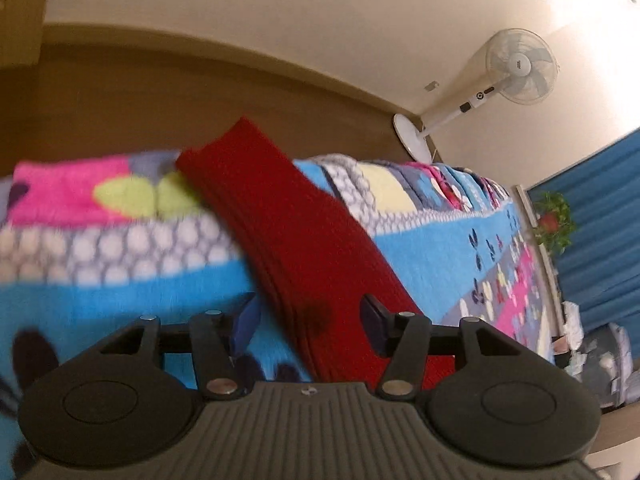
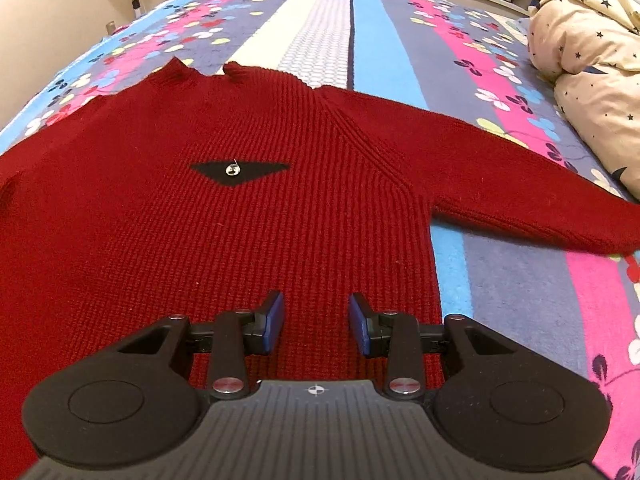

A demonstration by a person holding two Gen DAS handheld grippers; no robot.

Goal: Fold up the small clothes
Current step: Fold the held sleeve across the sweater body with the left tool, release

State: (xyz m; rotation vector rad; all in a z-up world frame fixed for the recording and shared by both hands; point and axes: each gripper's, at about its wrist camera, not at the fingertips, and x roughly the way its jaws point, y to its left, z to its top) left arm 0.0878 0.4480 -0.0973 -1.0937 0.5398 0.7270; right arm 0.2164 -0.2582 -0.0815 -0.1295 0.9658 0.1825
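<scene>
A small dark red knit sweater (image 2: pixel 224 216) lies flat on the bed, front up, with a black patch and a silver stud (image 2: pixel 232 169) on the chest. Its right sleeve (image 2: pixel 520 184) stretches out to the right. My right gripper (image 2: pixel 316 322) is open, low over the sweater's lower hem, with nothing between its blue pads. In the left wrist view one red sleeve (image 1: pixel 288 224) runs away from me across the blanket. My left gripper (image 1: pixel 310 322) is open over the sleeve's near end, its fingers either side of the cloth.
The bed is covered by a bright striped blanket (image 2: pixel 360 20) with flower prints. A cream star-print duvet (image 2: pixel 588 60) is bunched at the right. A white standing fan (image 1: pixel 516 68) stands by the wall. A blue curtain (image 1: pixel 600 216) and a potted plant (image 1: pixel 554 220) are beyond the bed.
</scene>
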